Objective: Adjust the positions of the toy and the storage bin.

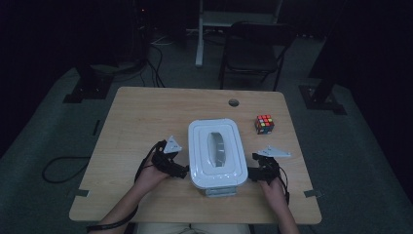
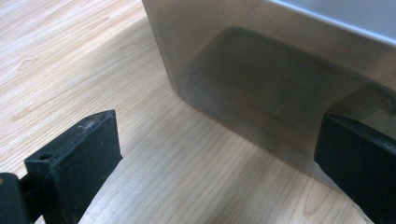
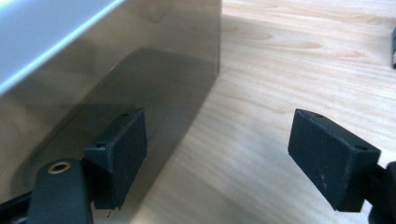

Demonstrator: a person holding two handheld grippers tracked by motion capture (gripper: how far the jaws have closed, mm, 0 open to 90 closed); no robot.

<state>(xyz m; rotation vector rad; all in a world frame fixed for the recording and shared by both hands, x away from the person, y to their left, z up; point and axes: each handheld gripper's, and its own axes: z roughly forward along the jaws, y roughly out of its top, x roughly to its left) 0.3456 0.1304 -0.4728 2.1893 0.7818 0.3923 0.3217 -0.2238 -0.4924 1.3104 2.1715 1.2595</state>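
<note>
Two grippers, the left gripper [image 1: 184, 170] and right gripper [image 1: 251, 173], sit wide open beside the white box [image 1: 216, 153], ready to lift it.

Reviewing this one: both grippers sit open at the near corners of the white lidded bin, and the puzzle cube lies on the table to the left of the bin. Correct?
Not quite. The puzzle cube lies to the right of the white lidded bin, toward the far side, as the high view shows. The rest holds: the left gripper and right gripper sit open at the bin's near corners on the table.
</note>
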